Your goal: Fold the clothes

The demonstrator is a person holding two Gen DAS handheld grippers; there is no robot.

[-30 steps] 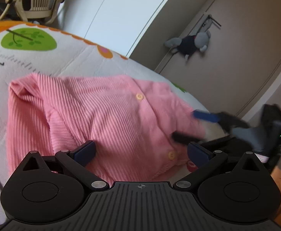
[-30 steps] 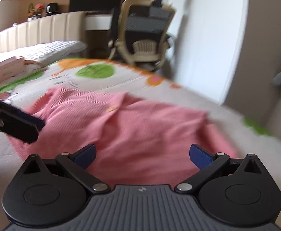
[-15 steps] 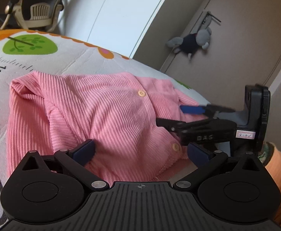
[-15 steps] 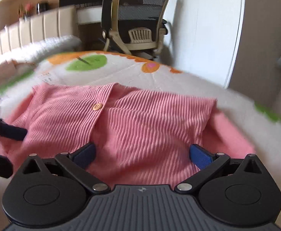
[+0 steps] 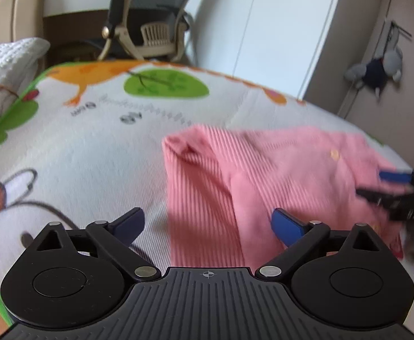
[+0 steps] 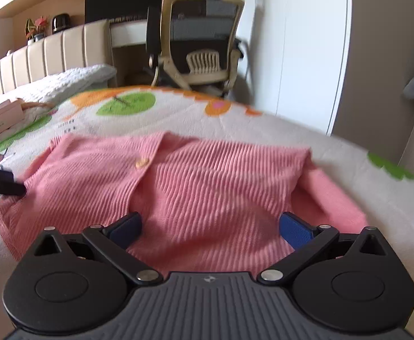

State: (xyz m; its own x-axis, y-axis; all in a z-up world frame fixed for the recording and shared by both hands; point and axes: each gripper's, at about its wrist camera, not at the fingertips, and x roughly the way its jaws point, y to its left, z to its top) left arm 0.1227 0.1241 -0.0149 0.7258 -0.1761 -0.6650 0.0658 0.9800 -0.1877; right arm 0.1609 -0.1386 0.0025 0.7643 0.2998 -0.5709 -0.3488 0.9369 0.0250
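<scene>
On a bed covered with a white cartoon-print play mat point(image 5: 99, 153), a pink ribbed cardigan point(image 6: 195, 181) lies partly folded, its front placket with a pale orange button point(image 6: 142, 163) facing up. The mat carries printed writing beside a green leaf shape point(image 5: 166, 86), but it is too blurred to read; no brand or label can be made out anywhere.

The left gripper point(image 5: 207, 225) hovers low over the cardigan's left edge, jaws spread wide, holding nothing. One of its blue fingertips point(image 5: 287, 226) sits above the pink fabric and the other above bare mat. In its view the cardigan point(image 5: 235, 175) lies to the right of centre.

The right gripper point(image 6: 211, 228) is also wide open and empty, poised over the lower middle of the cardigan. From the left wrist view it appears blurred at the cardigan's far right edge point(image 5: 399, 195).

A pale pink box point(image 6: 0, 119) rests at the mat's far left, near a white textured pillow point(image 6: 62, 83); its contents are hidden. Behind the bed stands a beige office chair point(image 6: 198, 45). A grey plush toy point(image 5: 377, 70) hangs on a door.
</scene>
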